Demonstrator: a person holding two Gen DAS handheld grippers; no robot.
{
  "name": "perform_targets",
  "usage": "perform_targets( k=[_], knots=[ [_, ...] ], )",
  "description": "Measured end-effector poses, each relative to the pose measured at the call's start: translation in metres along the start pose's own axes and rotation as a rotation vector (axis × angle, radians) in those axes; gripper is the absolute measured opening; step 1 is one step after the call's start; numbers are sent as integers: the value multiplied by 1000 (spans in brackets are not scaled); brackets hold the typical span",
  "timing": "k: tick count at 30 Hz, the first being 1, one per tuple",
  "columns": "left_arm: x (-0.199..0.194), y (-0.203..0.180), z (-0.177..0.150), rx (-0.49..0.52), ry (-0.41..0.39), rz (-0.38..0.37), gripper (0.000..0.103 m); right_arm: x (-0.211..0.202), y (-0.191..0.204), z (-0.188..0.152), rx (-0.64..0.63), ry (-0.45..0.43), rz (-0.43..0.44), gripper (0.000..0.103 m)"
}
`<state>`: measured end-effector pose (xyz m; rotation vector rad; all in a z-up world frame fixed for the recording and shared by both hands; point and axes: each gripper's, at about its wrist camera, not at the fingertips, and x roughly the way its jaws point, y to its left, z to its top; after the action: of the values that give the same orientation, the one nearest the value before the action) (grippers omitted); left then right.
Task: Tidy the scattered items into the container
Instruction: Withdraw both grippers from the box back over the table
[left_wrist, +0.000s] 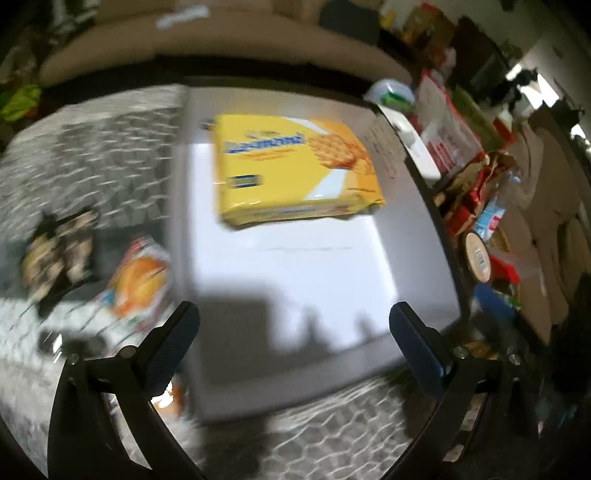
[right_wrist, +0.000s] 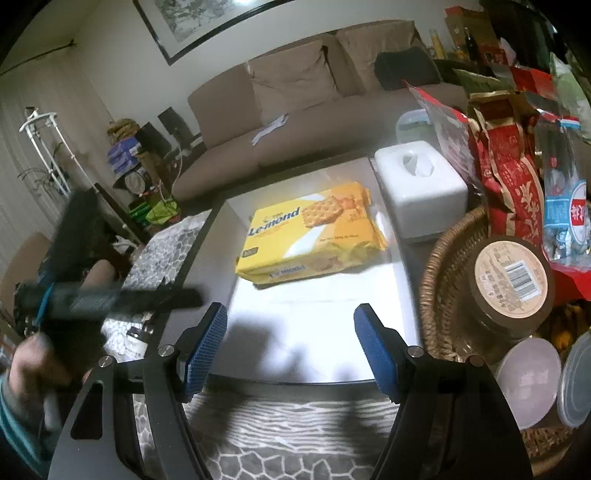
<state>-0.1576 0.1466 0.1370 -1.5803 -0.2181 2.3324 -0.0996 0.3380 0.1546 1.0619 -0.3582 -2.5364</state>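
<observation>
A: How are the hands posed?

B: The right gripper (right_wrist: 290, 345) points down and forward over the near edge of the tray (right_wrist: 317, 325), its blue pads (right_wrist: 208, 345) well apart with nothing between them. The left gripper (left_wrist: 293, 345) is also tilted down over the tray, fingers spread wide and empty. In the right wrist view it shows as a dark blurred bar at the left, with a hand (right_wrist: 35, 363) and a striped sleeve (right_wrist: 14, 424) below it.

A: And the task's things?

B: The yellow cracker pack (right_wrist: 308, 236) lies flat in the far half of the white tray, which serves as the container. Two snacks sit outside it on the left: an orange packet (left_wrist: 138, 282) just beside the tray's edge and a dark packet (left_wrist: 61, 260) further left. Both are blurred.

A: The surface?

B: A table with a grey pebble-pattern cloth (right_wrist: 295, 435). Right of the tray stands a white tissue box (right_wrist: 421, 192), and nearer, a wicker basket (right_wrist: 439, 280) crowded with a brown tub (right_wrist: 511, 280), red bags (right_wrist: 513, 177) and lidded bowls (right_wrist: 528, 380).

A: The room?

B: A beige sofa (right_wrist: 295, 122) runs along the far side, with cushions, and a framed picture (right_wrist: 207, 22) on the wall above. Clutter is piled at the far left.
</observation>
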Motion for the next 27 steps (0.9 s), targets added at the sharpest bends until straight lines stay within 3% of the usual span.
perform_targets(
  k=[3, 8, 11, 12, 16, 27],
  knots=[
    [-42, 32, -25, -32, -19, 7, 103, 2, 9, 1, -25, -7, -20, 74],
    [-52, 44, -56, -60, -52, 8, 103, 4, 21, 3, -8, -27, -26, 75],
    [-60, 41, -65, -51, -92, 19, 103, 3, 35, 0, -33, -16, -11, 101],
    [-64, 39, -68, -49, -102, 20, 103, 1, 39, -2, -41, -17, -11, 103],
    [-81, 37, -76, -43, -135, 30, 103, -9, 59, -5, -79, -2, -27, 103],
    [-137, 49, -110, -45, -250, 158, 103, -53, 120, -16, -137, -34, -52, 103]
  ],
)
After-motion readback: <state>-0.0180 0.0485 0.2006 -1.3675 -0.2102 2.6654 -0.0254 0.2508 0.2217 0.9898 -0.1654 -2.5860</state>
